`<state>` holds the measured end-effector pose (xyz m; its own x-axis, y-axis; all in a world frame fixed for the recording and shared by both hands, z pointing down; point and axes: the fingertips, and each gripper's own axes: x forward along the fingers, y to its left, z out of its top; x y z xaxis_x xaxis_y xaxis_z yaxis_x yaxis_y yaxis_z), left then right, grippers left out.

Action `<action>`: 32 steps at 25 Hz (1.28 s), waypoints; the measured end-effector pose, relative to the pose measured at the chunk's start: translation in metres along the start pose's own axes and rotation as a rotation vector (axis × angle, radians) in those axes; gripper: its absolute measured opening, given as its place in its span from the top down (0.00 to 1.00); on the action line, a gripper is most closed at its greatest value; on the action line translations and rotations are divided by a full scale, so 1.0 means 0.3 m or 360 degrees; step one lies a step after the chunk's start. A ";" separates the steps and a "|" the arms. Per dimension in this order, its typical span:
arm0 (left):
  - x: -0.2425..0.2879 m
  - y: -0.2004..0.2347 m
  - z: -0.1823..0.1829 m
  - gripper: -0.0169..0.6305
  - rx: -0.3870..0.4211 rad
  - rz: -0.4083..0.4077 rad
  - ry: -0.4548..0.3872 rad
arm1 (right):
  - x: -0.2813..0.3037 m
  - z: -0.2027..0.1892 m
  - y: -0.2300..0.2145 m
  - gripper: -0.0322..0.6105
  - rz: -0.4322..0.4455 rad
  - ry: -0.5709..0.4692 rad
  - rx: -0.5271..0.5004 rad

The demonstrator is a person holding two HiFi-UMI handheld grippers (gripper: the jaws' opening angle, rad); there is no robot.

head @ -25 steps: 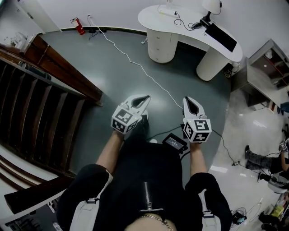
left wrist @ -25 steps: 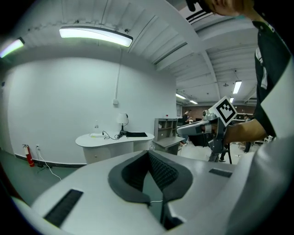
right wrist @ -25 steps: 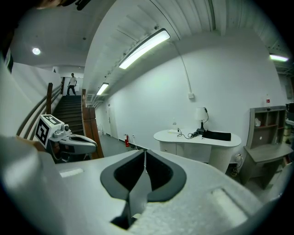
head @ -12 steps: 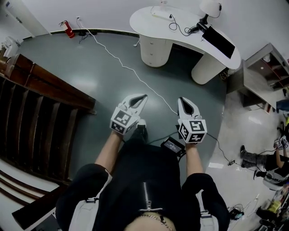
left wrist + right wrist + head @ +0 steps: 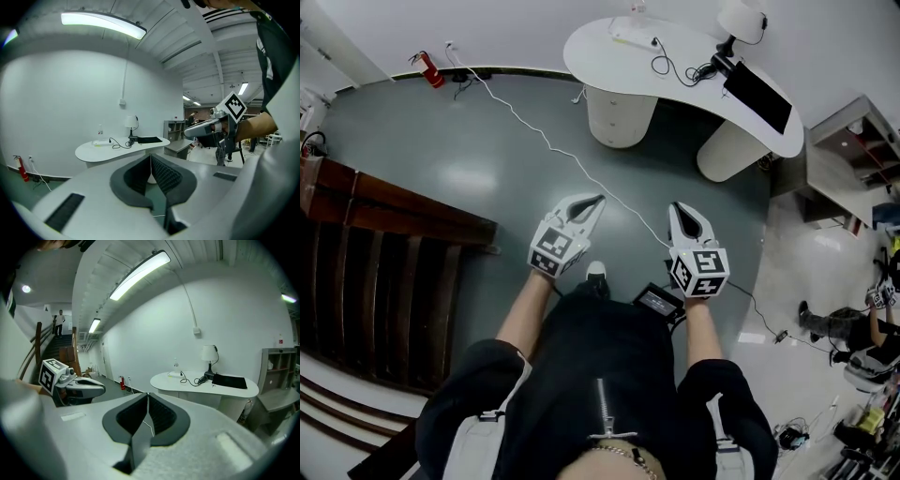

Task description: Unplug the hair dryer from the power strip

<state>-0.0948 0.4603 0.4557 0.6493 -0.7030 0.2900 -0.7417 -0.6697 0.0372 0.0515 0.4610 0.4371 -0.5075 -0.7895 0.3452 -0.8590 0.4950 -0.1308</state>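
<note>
On the far end of the curved white desk (image 5: 591,47) lies the white power strip (image 5: 628,38), with a black cord (image 5: 675,67) plugged into it. The cord loops across the desktop to a dark item (image 5: 719,64) at the foot of a white lamp (image 5: 741,17); it is too small to tell whether it is the hair dryer. Just beside it lies a flat black pad (image 5: 757,86).

Well apart from the desk, the person holds both grippers out in front of the body, over the grey-green floor (image 5: 469,159). The left gripper (image 5: 596,201) has its jaws pressed together with nothing between them, and the right gripper (image 5: 675,208) is closed and empty as well.

A white cable (image 5: 553,150) snakes over the floor from the wall past a red fire extinguisher (image 5: 429,70). A dark wooden railing (image 5: 394,206) stands at the left, and a grey shelf unit (image 5: 853,141) at the right.
</note>
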 end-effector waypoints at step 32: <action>0.415 0.416 0.046 0.95 0.0052 -0.0067 0.0106 | 0.492 0.169 -0.292 0.94 -0.0039 -0.0019 0.0064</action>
<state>-0.1041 0.2859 0.4833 0.6662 -0.6575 0.3520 -0.7075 -0.7065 0.0195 0.0483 0.2827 0.4524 -0.4870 -0.8055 0.3376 -0.8730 0.4607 -0.1601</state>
